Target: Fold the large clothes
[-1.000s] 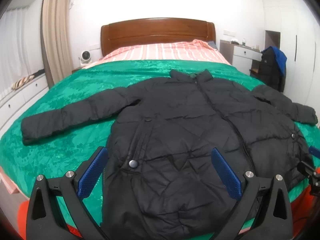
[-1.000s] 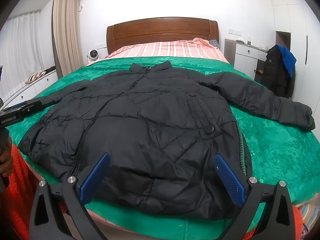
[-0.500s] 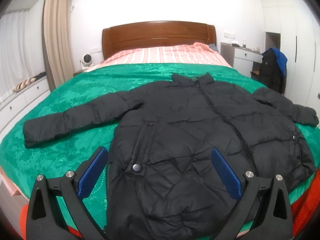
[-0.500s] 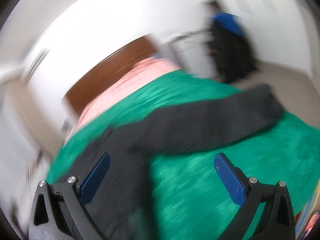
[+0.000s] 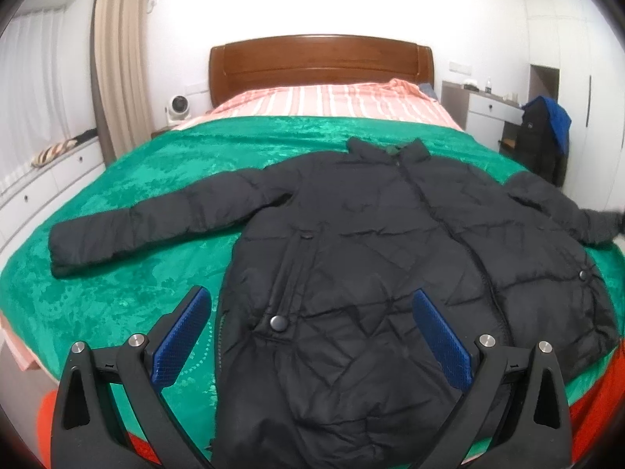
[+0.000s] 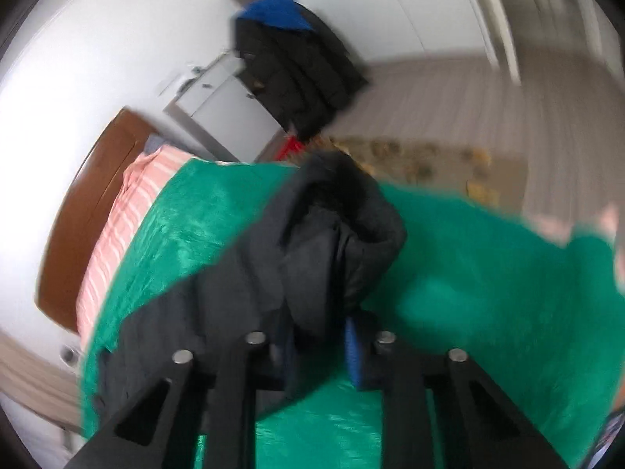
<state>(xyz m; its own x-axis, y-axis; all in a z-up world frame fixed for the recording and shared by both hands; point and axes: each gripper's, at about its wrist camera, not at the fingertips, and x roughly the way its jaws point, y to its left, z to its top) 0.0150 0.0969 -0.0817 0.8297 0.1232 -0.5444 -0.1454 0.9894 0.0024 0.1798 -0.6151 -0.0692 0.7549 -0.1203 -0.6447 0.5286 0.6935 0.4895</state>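
On the green blanket (image 5: 117, 293) of the bed: black puffer coat (image 5: 371, 273), spread flat, front up, sleeves out. Right gripper (image 6: 318, 346): jaws clamped on right sleeve cuff (image 6: 343, 226) at far right. Left gripper (image 5: 312, 336): jaws wide, empty, over near hem. Advice: carry cuff across chest, low and smooth; left pins the body.

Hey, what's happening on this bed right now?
A person is starting to fold a black puffer jacket spread on the green blanket. The right gripper has its jaws shut on the end of one sleeve. The left gripper hangs open above the jacket's hem, holding nothing.
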